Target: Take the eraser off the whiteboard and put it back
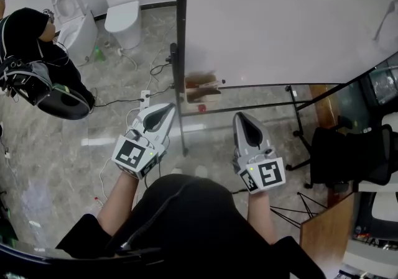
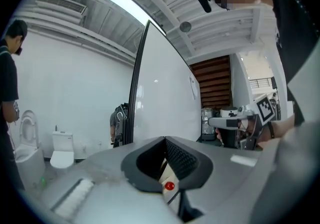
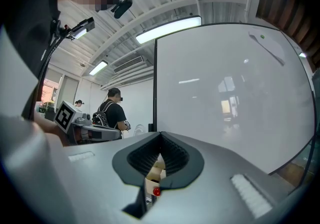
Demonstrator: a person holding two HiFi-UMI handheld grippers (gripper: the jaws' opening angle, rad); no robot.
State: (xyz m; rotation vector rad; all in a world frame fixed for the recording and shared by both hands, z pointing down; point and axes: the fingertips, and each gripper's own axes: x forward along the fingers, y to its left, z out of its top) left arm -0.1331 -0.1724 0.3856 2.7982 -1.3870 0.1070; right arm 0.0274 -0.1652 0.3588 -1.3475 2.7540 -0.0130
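The whiteboard (image 1: 280, 17) in its black frame stands ahead of me. A slim grey thing (image 1: 385, 20), possibly the eraser, clings high on the board (image 3: 225, 93); it also shows in the right gripper view (image 3: 267, 48) and as a small shape in the left gripper view (image 2: 193, 87). A brown wooden-looking object (image 1: 202, 87) with a small red thing (image 1: 201, 108) below it sits at the board's lower left corner. My left gripper (image 1: 164, 109) (image 2: 165, 139) and right gripper (image 1: 241, 116) (image 3: 160, 133) both point level at the board, short of it, jaws shut and empty.
Two white toilets (image 1: 122, 7) (image 1: 71, 17) stand at the back left. A person with a backpack (image 1: 31, 54) is at the left. Cables (image 1: 134, 100) trail on the marble floor. A black chair (image 1: 348, 153) and a wooden desk edge (image 1: 326, 234) are at the right.
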